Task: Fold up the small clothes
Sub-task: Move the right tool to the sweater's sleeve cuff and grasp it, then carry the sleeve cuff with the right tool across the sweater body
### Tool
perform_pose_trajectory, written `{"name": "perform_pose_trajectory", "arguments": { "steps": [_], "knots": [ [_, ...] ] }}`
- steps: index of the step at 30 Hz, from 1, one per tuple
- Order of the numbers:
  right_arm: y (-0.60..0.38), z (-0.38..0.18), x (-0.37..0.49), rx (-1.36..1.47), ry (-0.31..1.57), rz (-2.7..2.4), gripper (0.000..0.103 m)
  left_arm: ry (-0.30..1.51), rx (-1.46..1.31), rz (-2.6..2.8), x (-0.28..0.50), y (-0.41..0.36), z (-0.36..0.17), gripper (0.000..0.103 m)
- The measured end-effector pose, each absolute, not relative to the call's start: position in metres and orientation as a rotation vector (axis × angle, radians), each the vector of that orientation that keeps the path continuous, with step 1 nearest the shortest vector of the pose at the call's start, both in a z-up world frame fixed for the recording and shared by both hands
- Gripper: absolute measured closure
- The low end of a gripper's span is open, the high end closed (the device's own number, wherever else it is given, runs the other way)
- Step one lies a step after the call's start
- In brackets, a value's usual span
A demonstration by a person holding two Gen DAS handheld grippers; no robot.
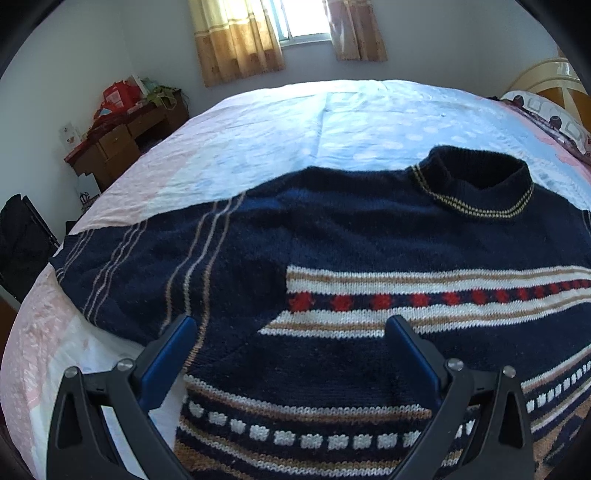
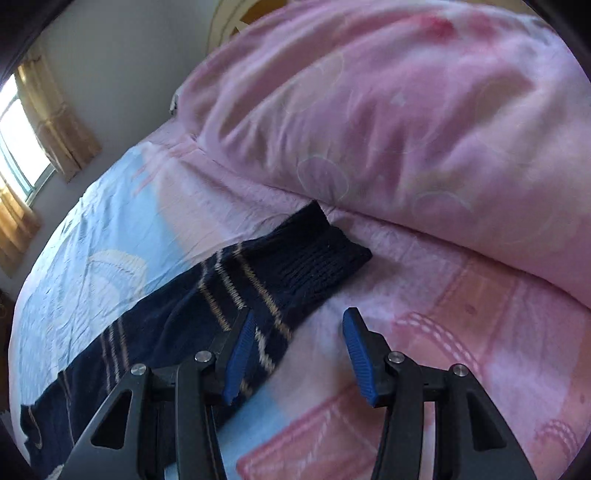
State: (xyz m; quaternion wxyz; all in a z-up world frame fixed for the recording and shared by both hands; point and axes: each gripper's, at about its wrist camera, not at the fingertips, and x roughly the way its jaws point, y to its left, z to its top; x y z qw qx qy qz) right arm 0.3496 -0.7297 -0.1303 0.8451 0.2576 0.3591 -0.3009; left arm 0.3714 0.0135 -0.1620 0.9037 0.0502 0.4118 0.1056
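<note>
Two grippers hover over a navy knitted sweater [image 1: 332,236] with white, tan and red stripes, spread flat on the pink-and-blue bed sheet [image 1: 258,140]. Left gripper [image 1: 290,325] fingers gape wide above its body; right gripper [image 2: 297,317] fingers stand open beside the ribbed sleeve cuff [image 2: 317,251], near a pink pillow [image 2: 406,110].

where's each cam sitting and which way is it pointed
Left wrist: on the left gripper, low over the navy striped knit sweater, facing the curtained window; open blue-padded jaws show.
Right wrist: on the right gripper, beside the sweater's ribbed sleeve cuff, facing the pink pillow; open jaws show.
Shared: sweater, pastel bedsheet, window.
</note>
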Motion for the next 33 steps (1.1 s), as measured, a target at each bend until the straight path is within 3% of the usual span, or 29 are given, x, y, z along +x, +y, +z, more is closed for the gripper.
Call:
{"name": "perform_pose_trajectory", "arguments": {
  "steps": [3,5,6,9,16,22,30,32,33],
  "knots": [
    [-0.735,-0.131,0.359,0.526,0.759,-0.654,0.055,0.856,0.116,0.208,0.371,0.01,-0.164,0.0],
    [-0.738,-0.132,0.368,0.512,0.769,-0.666,0.075,0.859,0.12,0.202,0.372,0.009,-0.165,0.0],
    [-0.738,-0.133,0.374,0.493,0.782,-0.677,0.09,0.86,0.118,0.197,0.373,0.009,-0.166,0.0],
    [-0.73,-0.128,0.381,0.456,0.779,-0.665,0.095,0.882,0.102,0.18,0.375,0.009,-0.169,0.0],
    [-0.635,-0.086,0.395,0.243,0.701,-0.492,0.096,0.907,0.062,0.118,0.377,0.012,-0.172,0.0],
    [-0.494,-0.057,0.409,0.088,0.648,-0.231,0.096,0.924,0.049,0.076,0.376,0.011,-0.174,0.0],
    [-0.316,-0.105,0.423,-0.022,0.715,0.102,0.095,0.95,0.02,0.019,0.376,0.012,-0.175,0.0],
    [-0.294,-0.126,0.423,-0.022,0.777,0.175,0.089,0.951,0.037,0.01,0.374,0.01,-0.173,0.0],
    [-0.287,-0.133,0.419,-0.024,0.804,0.202,0.063,0.955,0.045,0.013,0.373,0.009,-0.171,0.001]
  ]
}}
